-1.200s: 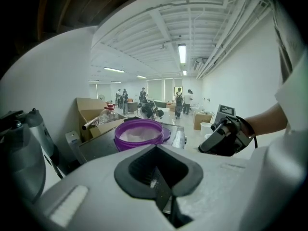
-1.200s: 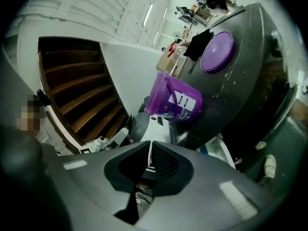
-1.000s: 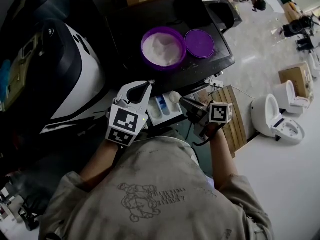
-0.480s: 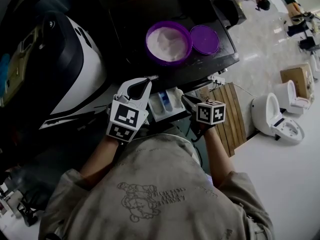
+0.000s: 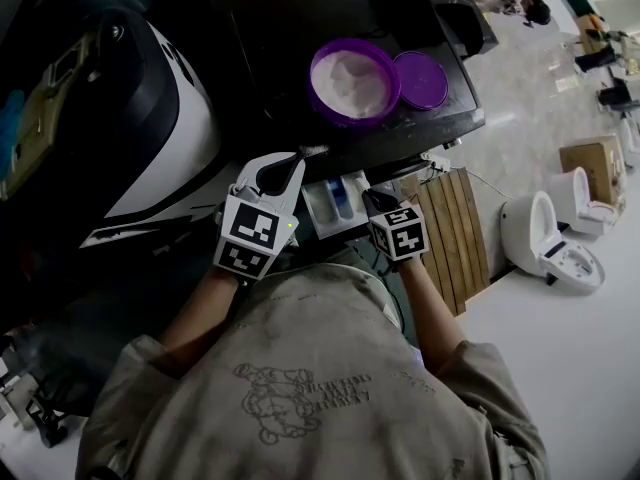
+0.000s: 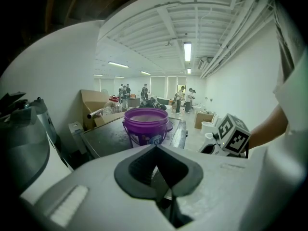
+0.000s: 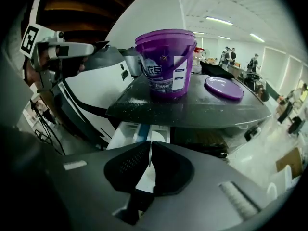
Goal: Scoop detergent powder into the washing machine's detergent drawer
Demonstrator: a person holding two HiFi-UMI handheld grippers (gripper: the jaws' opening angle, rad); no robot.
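Observation:
A purple bucket (image 5: 352, 80) of white detergent powder stands on the dark machine top, its lid (image 5: 420, 78) lying beside it. Below the top's near edge the white detergent drawer (image 5: 338, 200) is pulled out. My right gripper (image 5: 372, 200) hangs just over the drawer's right side, shut on a thin white scoop handle (image 7: 148, 154) seen edge-on; the scoop's bowl is not clearly visible. My left gripper (image 5: 292, 160) is shut with nothing in it, left of the drawer at the top's edge. The bucket (image 6: 146, 126) shows ahead of it, and also in the right gripper view (image 7: 168, 64) above the drawer (image 7: 139, 131).
A white and black machine body (image 5: 150, 118) fills the left. The dark top (image 5: 300, 38) carries scattered powder. A wooden slatted pallet (image 5: 455, 233) and white toilets (image 5: 545, 233) stand on the floor at right. People stand far back in the room (image 6: 183, 97).
My right gripper has moved left and in toward the open drawer. The left gripper has stayed by the drawer's left side. The head view has shifted slightly.

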